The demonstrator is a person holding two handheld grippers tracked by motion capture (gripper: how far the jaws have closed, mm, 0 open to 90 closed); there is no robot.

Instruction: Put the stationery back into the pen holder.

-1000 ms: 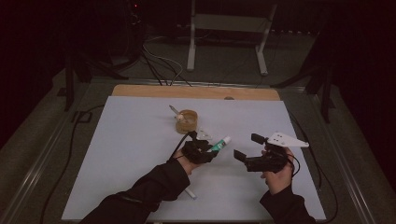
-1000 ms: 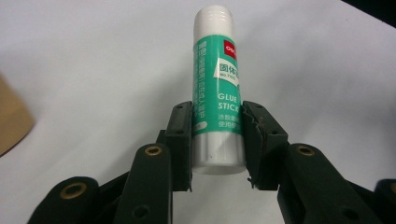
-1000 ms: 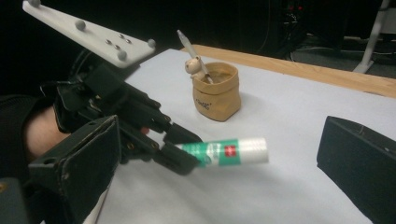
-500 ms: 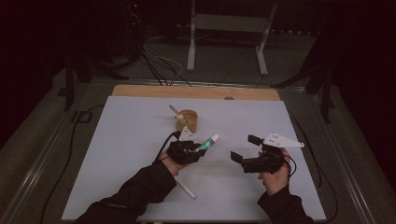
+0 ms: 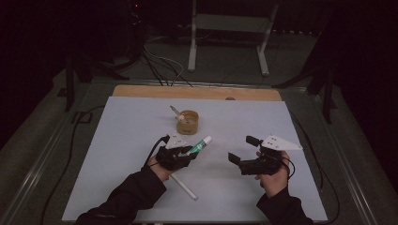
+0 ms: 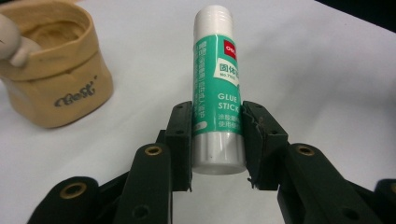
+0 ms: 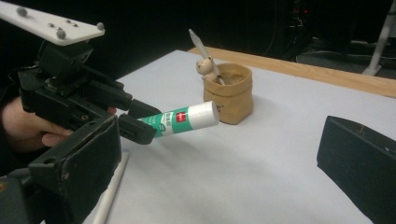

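My left gripper pinched the glue stick low on its barrel, clear of the surface, near the tan pouch; I judged tipping it cap-first would land it inside. Right jaws stood spread.

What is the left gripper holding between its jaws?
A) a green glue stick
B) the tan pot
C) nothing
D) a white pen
A: in the left gripper view the left gripper has both pads pressed on the green glue stick, lifted off the table.
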